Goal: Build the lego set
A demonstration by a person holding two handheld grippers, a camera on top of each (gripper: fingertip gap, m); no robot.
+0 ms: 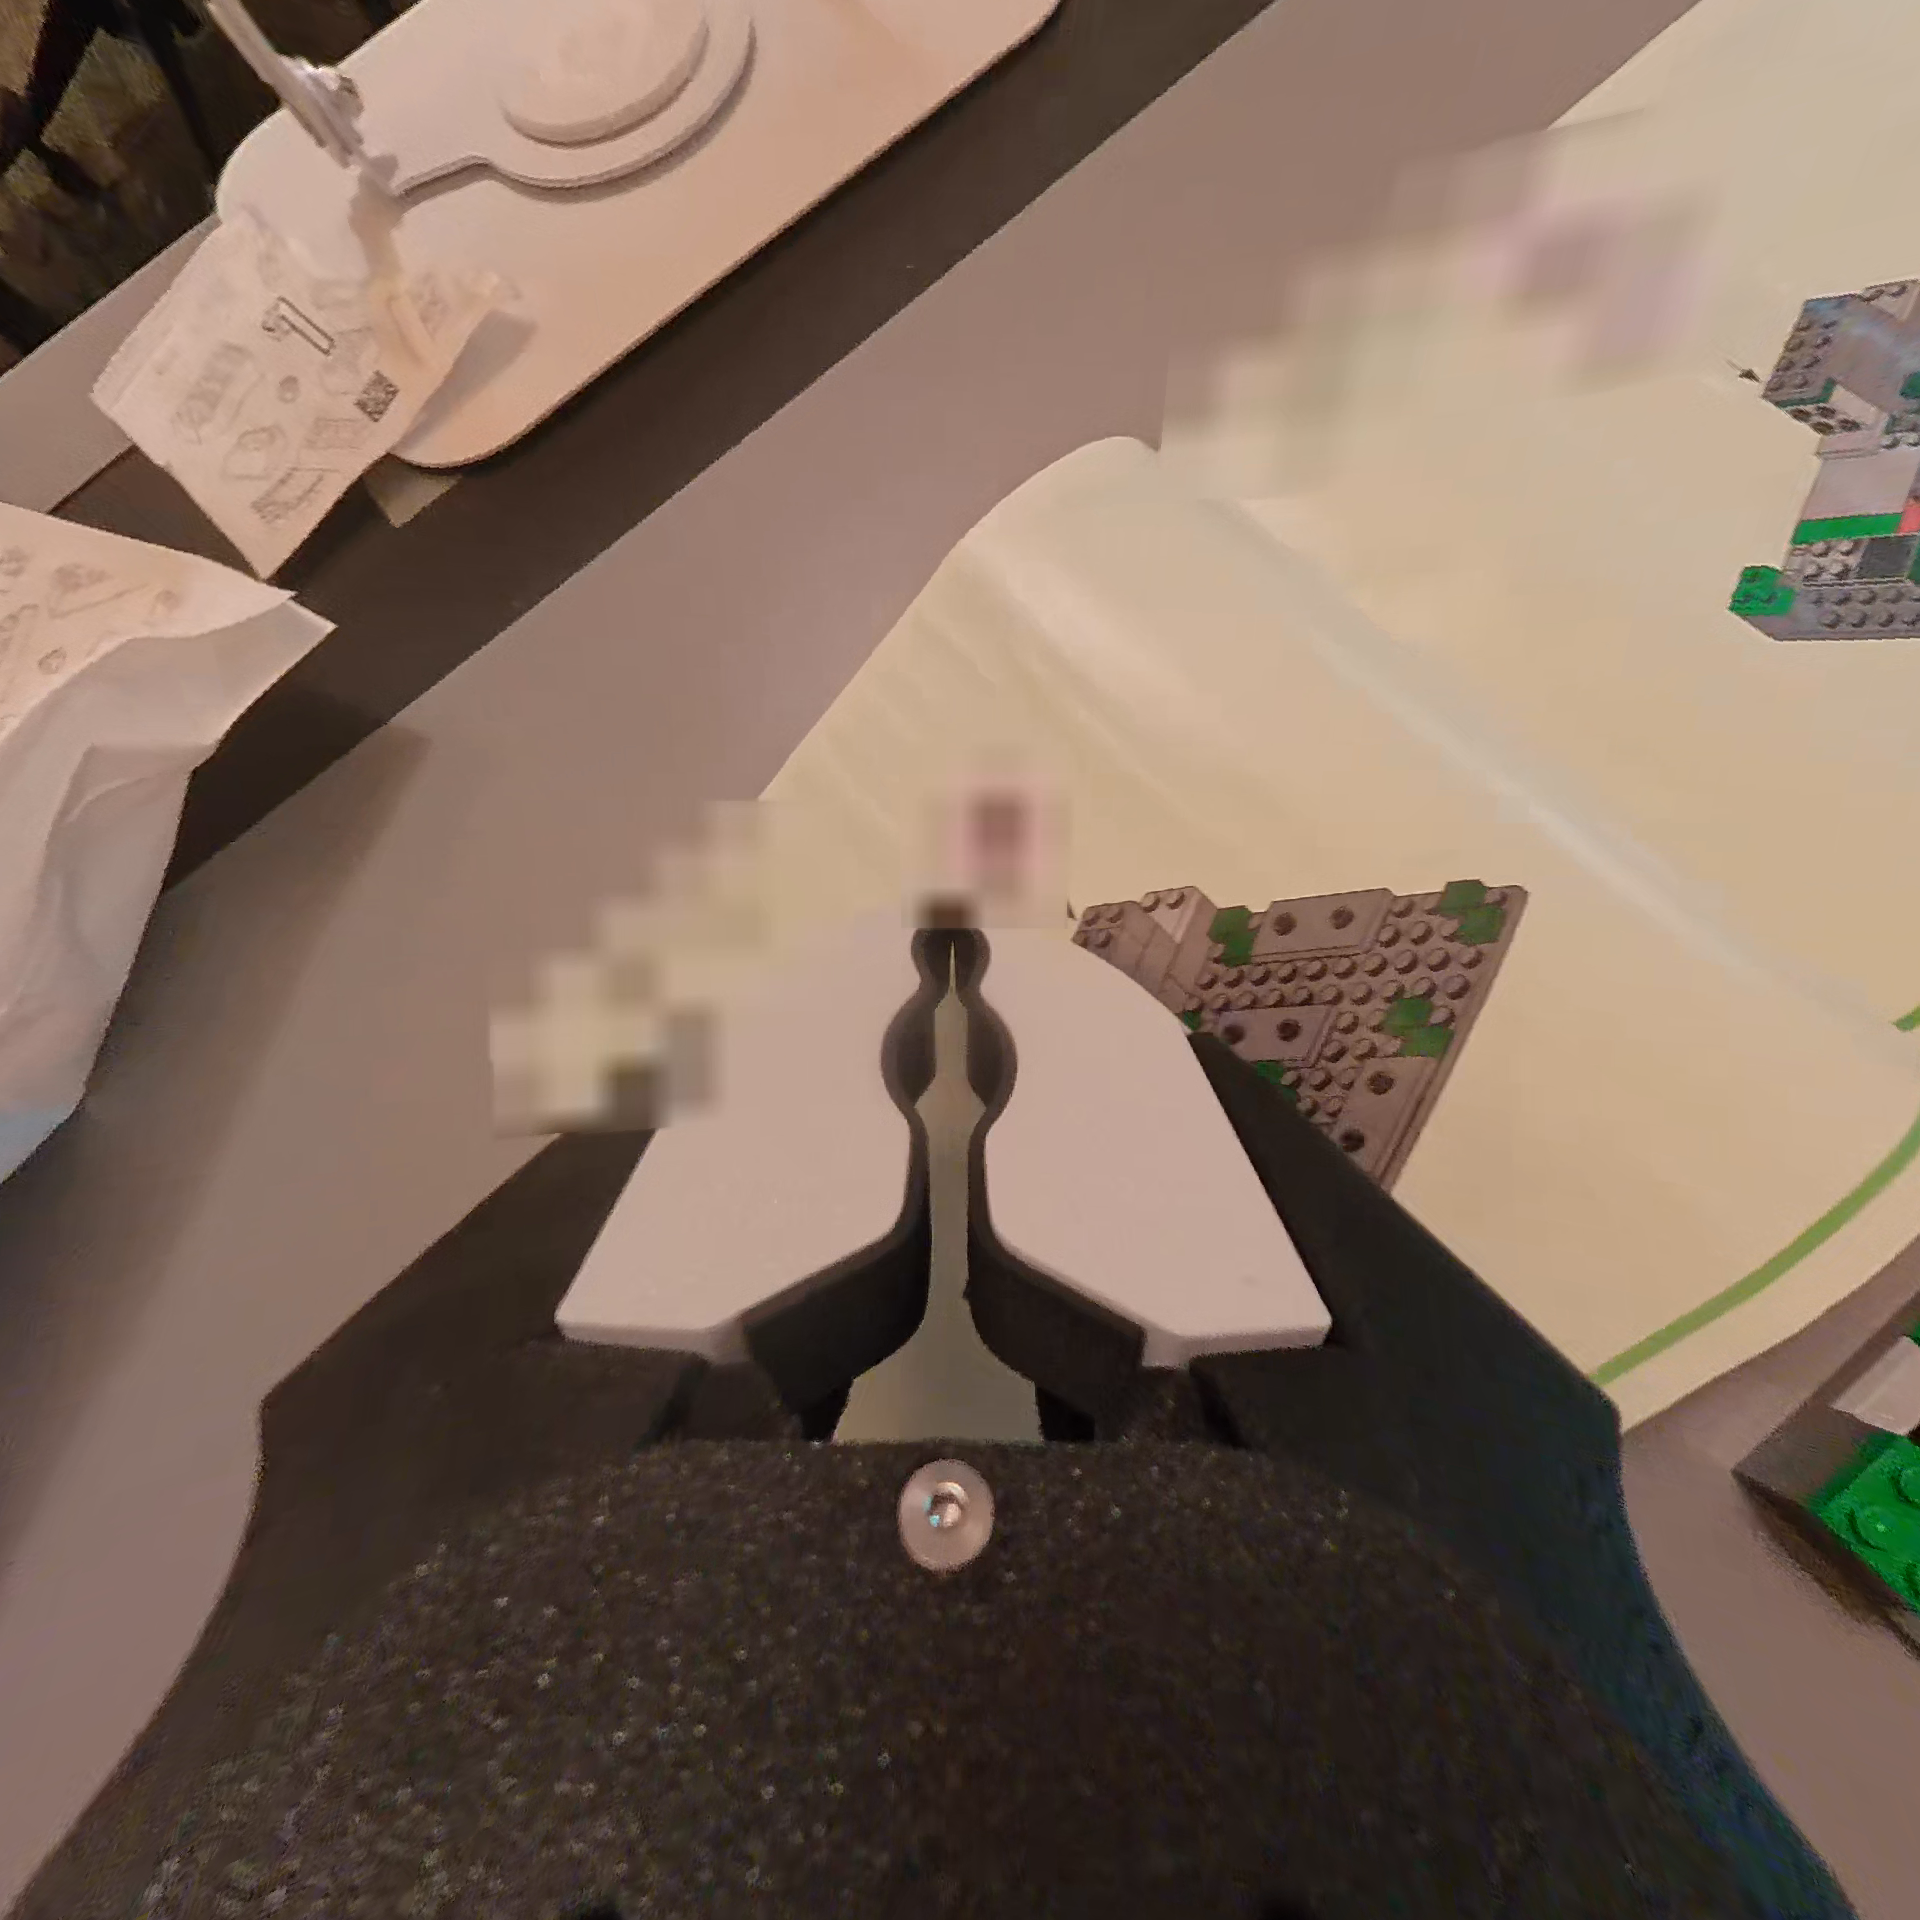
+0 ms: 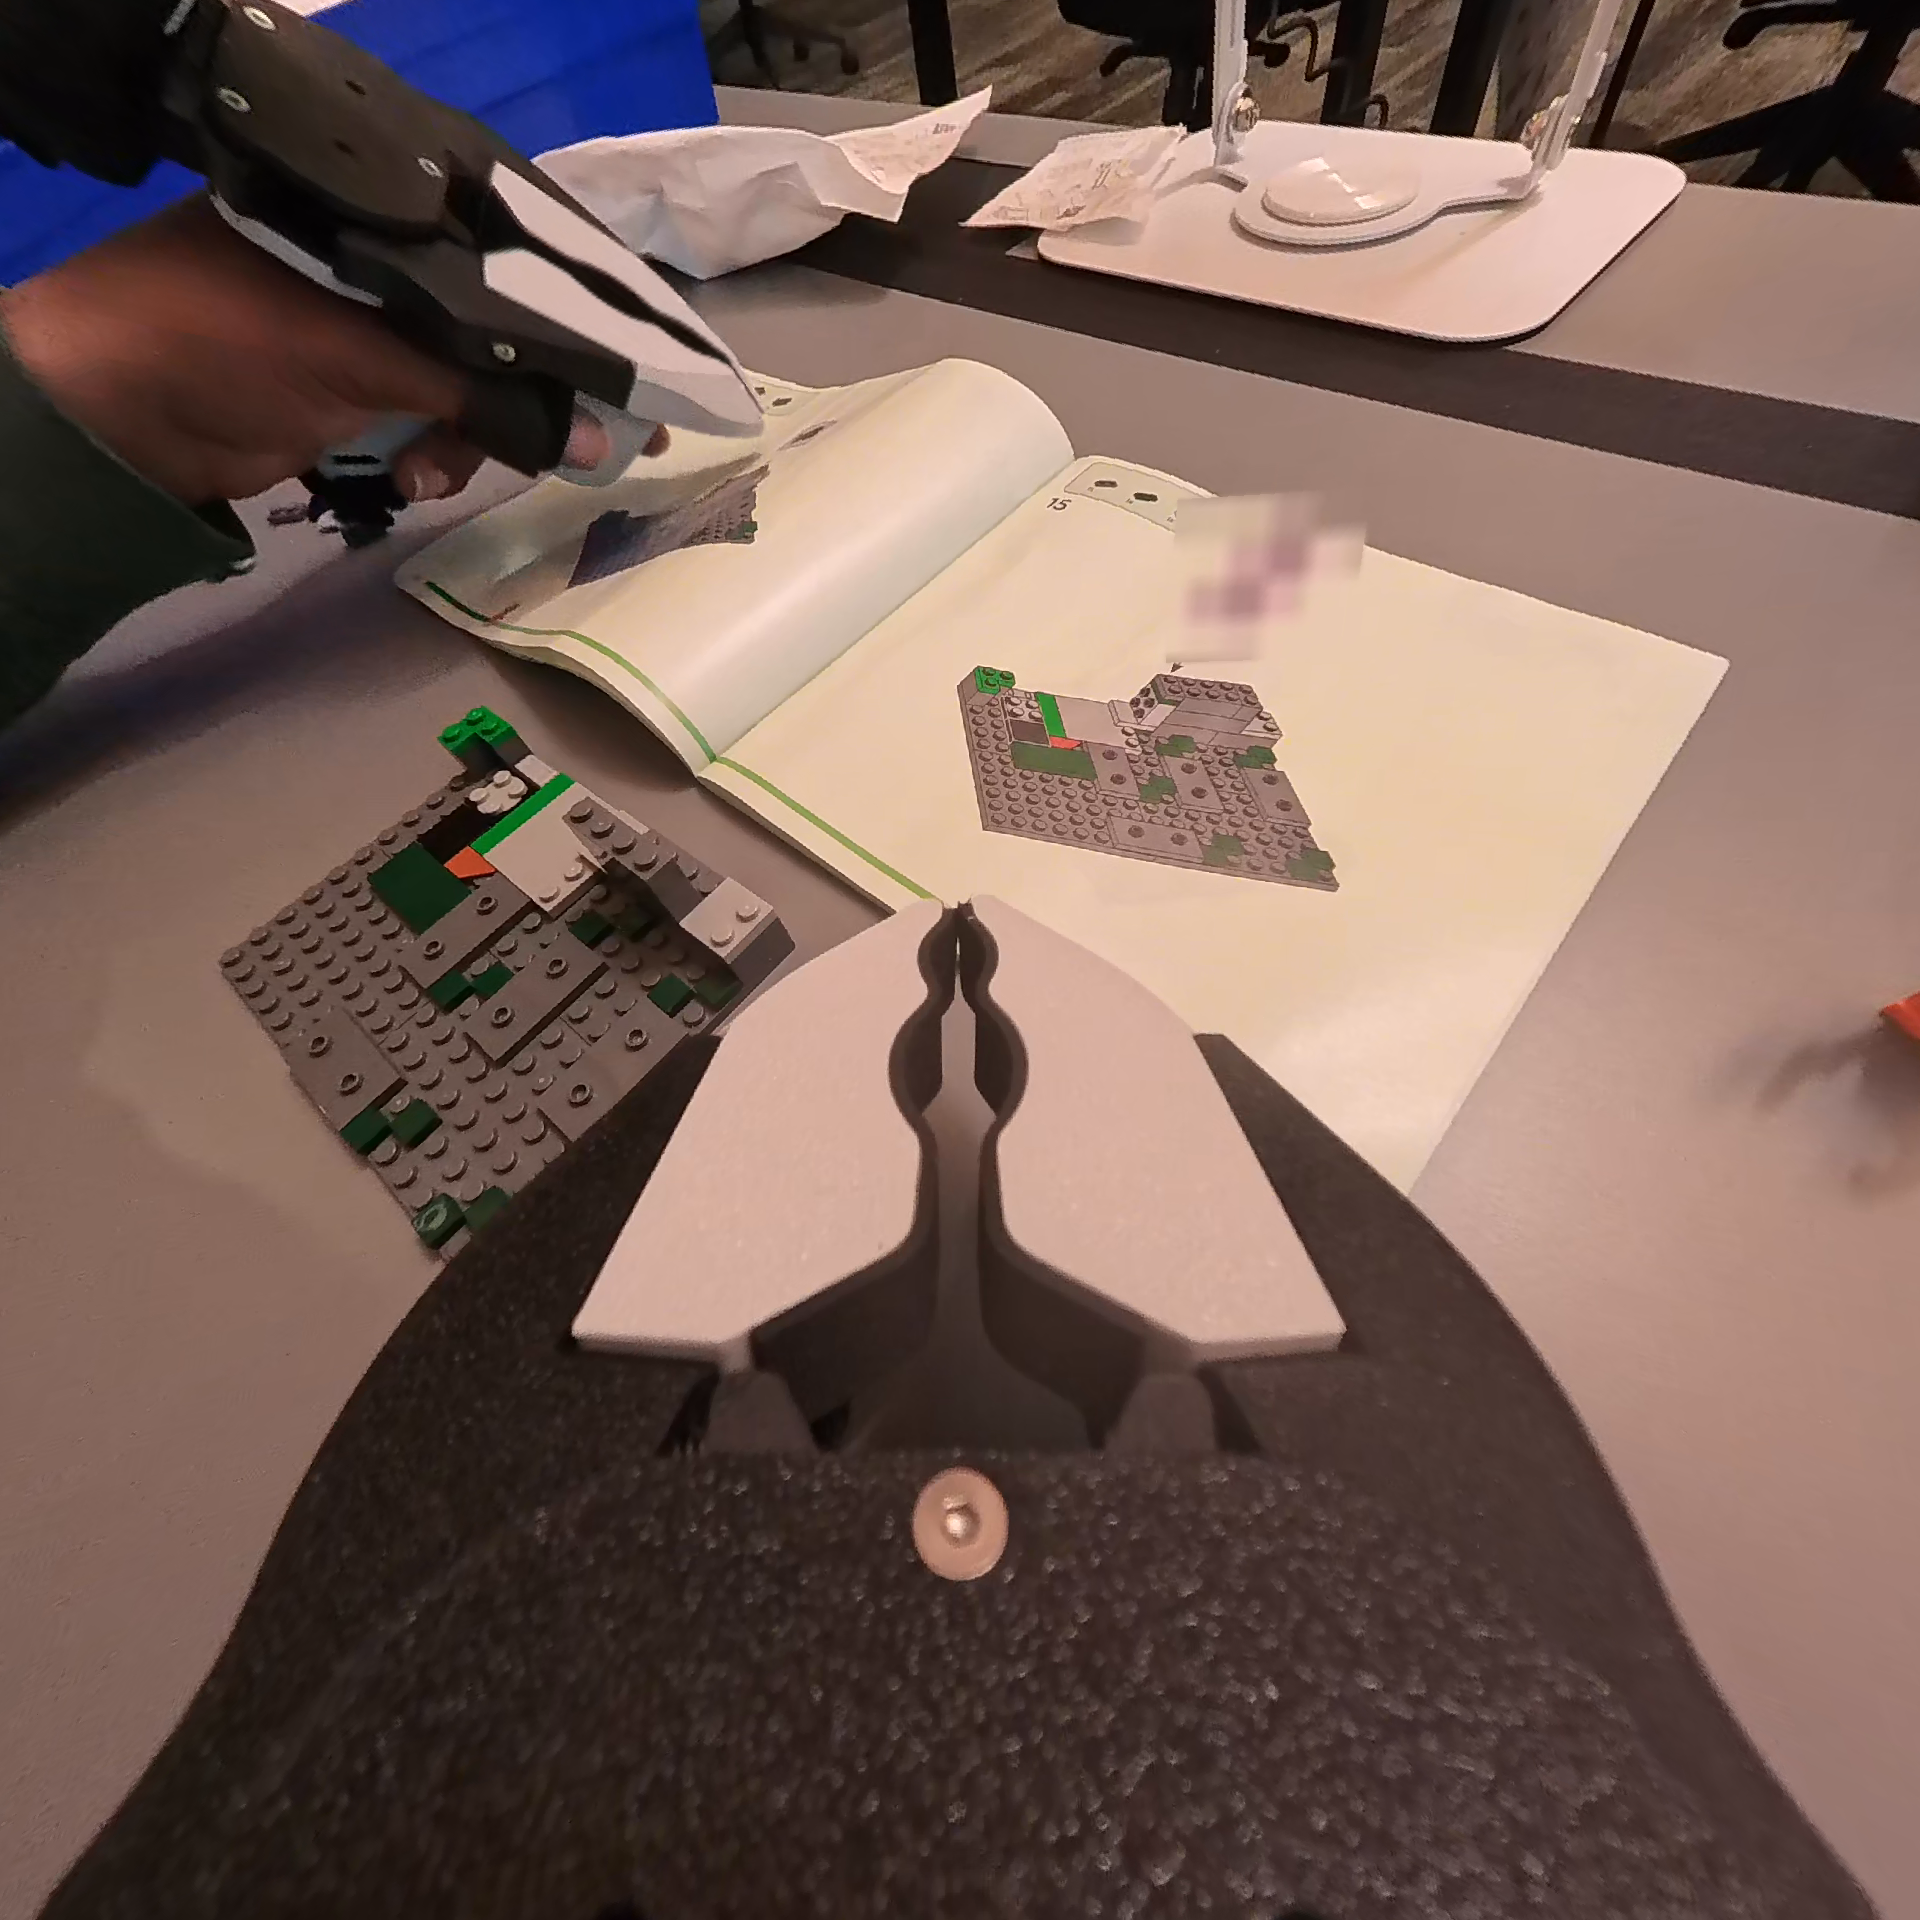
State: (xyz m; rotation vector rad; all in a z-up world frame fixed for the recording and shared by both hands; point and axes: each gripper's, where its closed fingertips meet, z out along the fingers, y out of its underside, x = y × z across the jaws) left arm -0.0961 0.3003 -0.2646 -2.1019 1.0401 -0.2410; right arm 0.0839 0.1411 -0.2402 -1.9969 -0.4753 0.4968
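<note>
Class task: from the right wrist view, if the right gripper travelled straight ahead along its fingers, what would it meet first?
Probably the open instruction booklet: the shut right gripper points just over its near edge, toward the printed model picture. The lego build sits off to the left. Height above the page is unclear.

Both wrist cameras look down closely along their fingers, sharing the open instruction booklet (image 1: 1351, 727) (image 2: 1403, 883).

Two grippers are out, the left gripper (image 2: 727, 405) and the right gripper (image 2: 961, 914). One open instruction booklet (image 2: 1455, 831) lies on the table, with one partly built lego base (image 2: 436, 997) beside it. Two crumpled paper sheets (image 2: 727, 187) sit farther back, plus one white stand (image 2: 1403, 249) (and one orange piece (image 2: 1901, 1013) at the edge).
</note>
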